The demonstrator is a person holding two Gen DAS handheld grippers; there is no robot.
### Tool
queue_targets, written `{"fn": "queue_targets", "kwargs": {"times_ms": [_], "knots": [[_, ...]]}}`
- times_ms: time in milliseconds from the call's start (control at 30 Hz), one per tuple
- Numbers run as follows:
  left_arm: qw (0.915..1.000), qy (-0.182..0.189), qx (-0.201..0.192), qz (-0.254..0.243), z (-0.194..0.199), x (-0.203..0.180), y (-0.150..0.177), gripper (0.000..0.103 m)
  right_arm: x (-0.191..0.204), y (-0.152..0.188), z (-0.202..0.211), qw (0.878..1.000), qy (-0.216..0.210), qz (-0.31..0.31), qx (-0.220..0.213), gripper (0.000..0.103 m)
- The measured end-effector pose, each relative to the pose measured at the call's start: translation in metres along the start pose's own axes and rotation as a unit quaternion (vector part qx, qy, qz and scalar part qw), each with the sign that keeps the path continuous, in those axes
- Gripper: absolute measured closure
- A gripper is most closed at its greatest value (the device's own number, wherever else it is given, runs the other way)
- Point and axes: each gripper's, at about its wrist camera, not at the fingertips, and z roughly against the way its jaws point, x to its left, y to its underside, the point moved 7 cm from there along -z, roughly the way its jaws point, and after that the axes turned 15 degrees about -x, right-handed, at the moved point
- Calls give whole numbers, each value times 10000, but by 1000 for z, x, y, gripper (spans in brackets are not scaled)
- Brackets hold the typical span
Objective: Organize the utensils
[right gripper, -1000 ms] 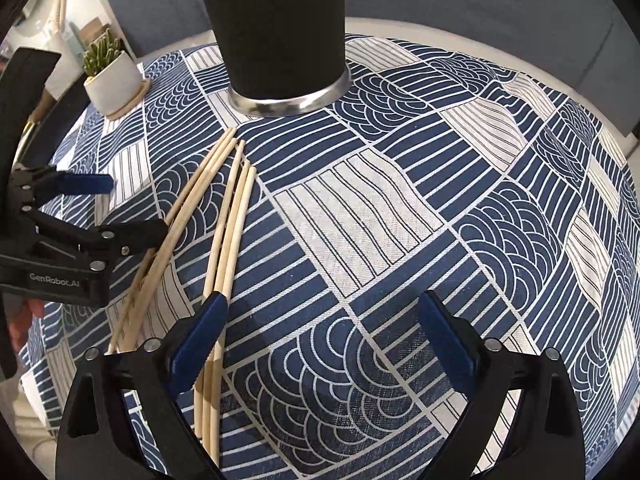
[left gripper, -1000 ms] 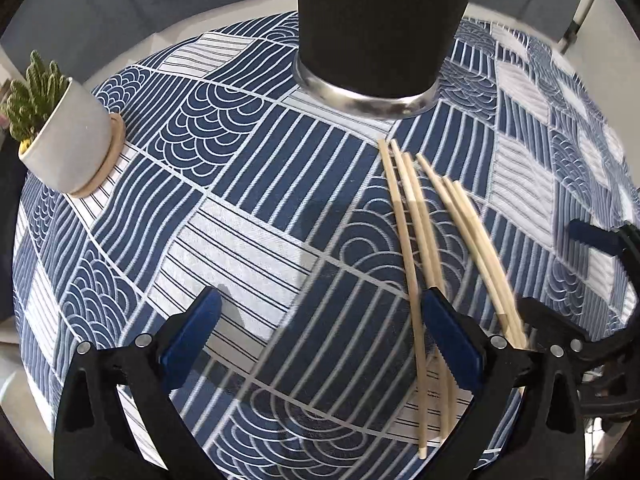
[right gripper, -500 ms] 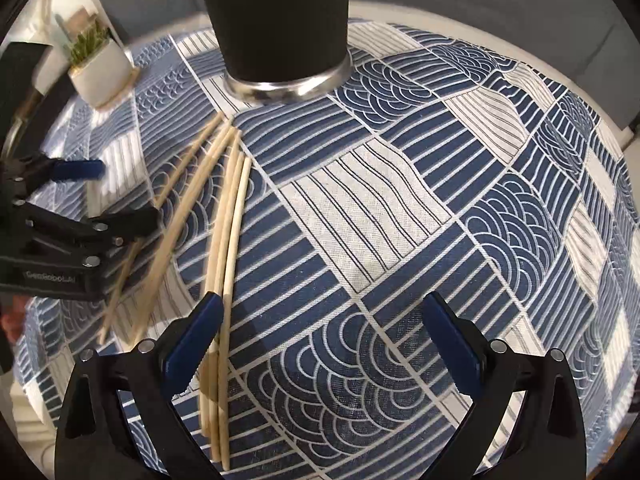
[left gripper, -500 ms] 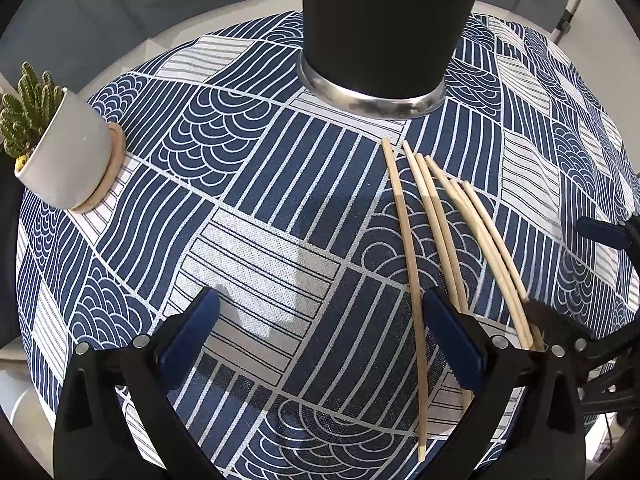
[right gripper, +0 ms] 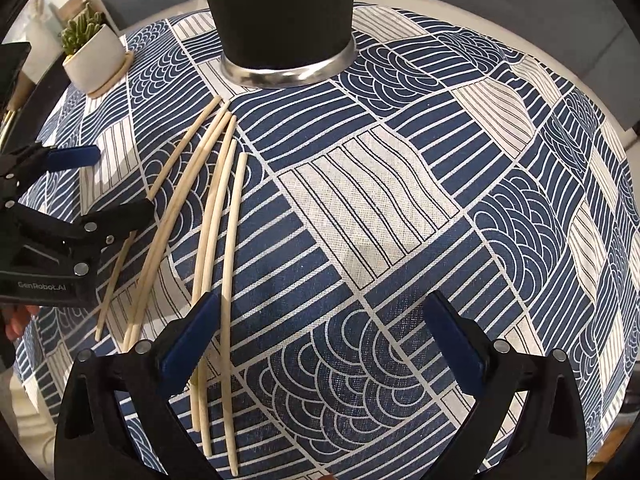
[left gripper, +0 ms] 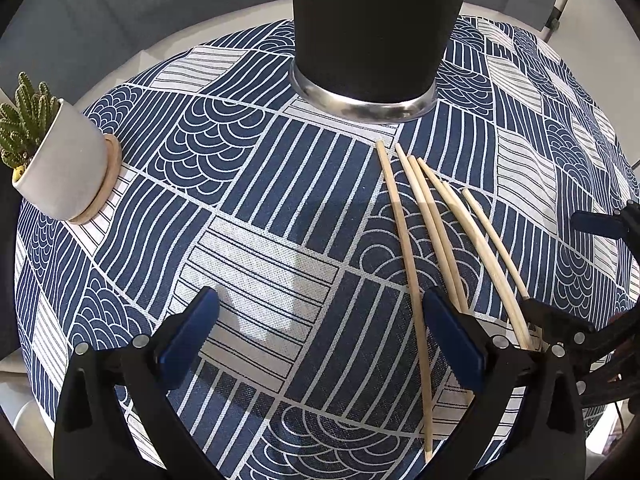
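Observation:
Several wooden chopsticks lie fanned on the blue patterned tablecloth, also in the right wrist view. A tall black holder with a silver base stands upright behind their tips, also in the right wrist view. My left gripper is open and empty, its right finger over the chopsticks. My right gripper is open and empty, its left finger over the chopsticks. The left gripper also shows at the left of the right wrist view.
A small cactus in a white pot on a wooden coaster stands at the far left of the round table. The table edge curves close behind the holder. The tablecloth stretches right of the chopsticks.
Both grippers have drawn back and shifted slightly. The chopsticks have spread from a tight bundle into a wider fan, with one now apart on the left.

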Motion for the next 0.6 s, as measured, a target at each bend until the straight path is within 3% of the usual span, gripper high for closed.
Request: {"fn": "queue_targets", "kwargs": {"times_ms": [200, 400, 467, 533, 567, 600], "knots": [[9998, -21, 178, 36, -3, 1, -3, 4, -1, 5, 2, 9999, -6, 28, 110, 6], [10000, 1, 57, -27, -2, 1, -3, 5, -1, -1, -2, 9996, 8, 9, 274, 7], [9999, 66, 22, -101, -1, -1, -4, 11, -2, -5, 1, 9996, -1, 39, 263, 16], [9998, 109, -14, -153, 3, -3, -6, 32, -4, -12, 5, 9996, -52, 126, 253, 47], [9997, 148, -16, -189, 6, -4, -8, 38, -4, -14, 7, 9995, -74, 152, 270, 55], [9996, 168, -14, -211, 7, -5, -9, 56, -6, -15, 8, 9995, -71, 145, 286, 74]]}}
